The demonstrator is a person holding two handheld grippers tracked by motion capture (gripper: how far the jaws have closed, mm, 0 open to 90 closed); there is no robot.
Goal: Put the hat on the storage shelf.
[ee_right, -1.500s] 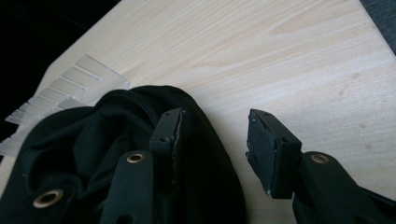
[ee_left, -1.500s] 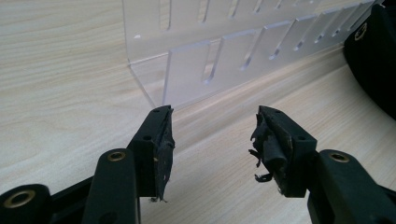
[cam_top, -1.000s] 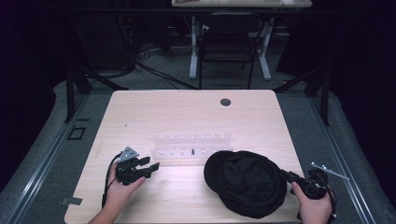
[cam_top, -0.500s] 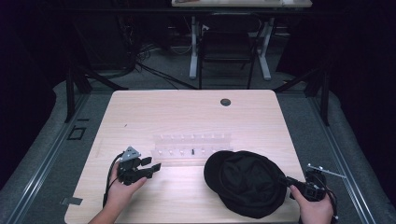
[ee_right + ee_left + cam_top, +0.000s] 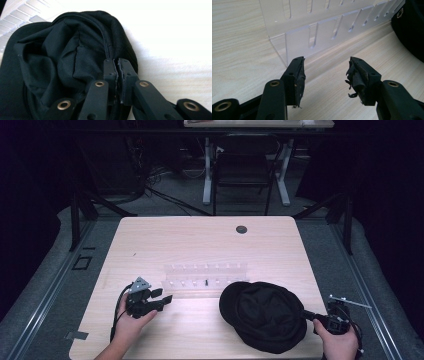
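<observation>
The right gripper (image 5: pixel 116 65) had just closed its fingers on the hat's (image 5: pixel 265 315) rim at lower right, securing it; the left gripper (image 5: pixel 325 75) stayed open.

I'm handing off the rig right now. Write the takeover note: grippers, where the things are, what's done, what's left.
Right gripper: jaws have just been closing and are now shut on the rim of the black hat, at its right edge.
Left gripper: open, holding nothing, resting on the table left of the clear rack and aimed toward it.
Hat: lies on the table at the near right, its far edge by the rack's right end.
Done: hat gripped.
Left: probably lift or move the hat; the left gripper is free to help. The rack looks untouched.
</observation>
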